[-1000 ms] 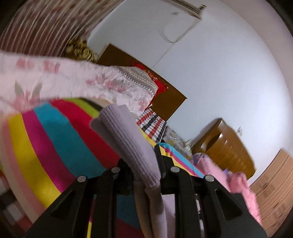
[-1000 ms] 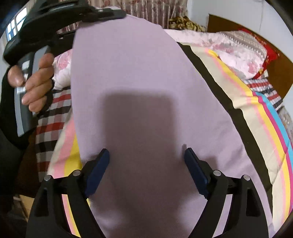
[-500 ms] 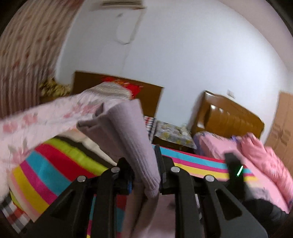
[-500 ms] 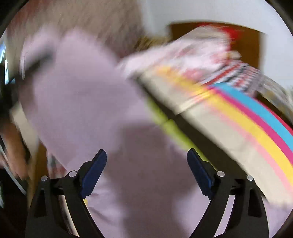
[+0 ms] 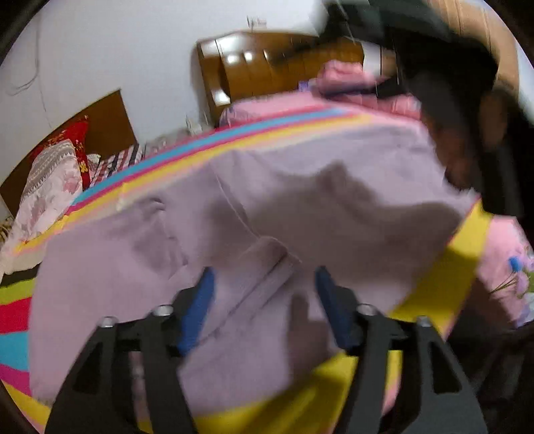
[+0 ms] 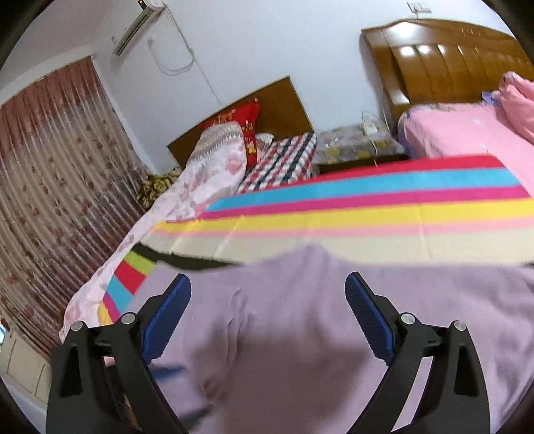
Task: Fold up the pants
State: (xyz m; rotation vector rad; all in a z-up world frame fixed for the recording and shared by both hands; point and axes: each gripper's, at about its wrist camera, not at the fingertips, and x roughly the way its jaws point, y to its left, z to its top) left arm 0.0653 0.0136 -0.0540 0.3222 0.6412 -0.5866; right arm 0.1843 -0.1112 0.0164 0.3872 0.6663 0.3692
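I have the pants [image 5: 300, 207] lying spread on the striped blanket [image 6: 350, 213] that covers the bed, rumpled, with a folded flap and seam bunched near the middle. Both claws are spread wide and hold nothing: my left gripper [image 5: 263, 300] hangs just above the flap, my right gripper [image 6: 267, 297] over a smoother stretch of the lilac cloth.

The risk I see is in the next pinch. If I close on that bunched flap I may catch more than one layer and drag the whole garment askew, and the loose blanket could come up with it.

The left view alone shows the creases, the seam and a dark, blurred shape at upper right that I cannot identify. The right view alone shows the curtain [image 6: 50, 187], the air conditioner [image 6: 138, 26] and the pink bed [image 6: 467, 133].
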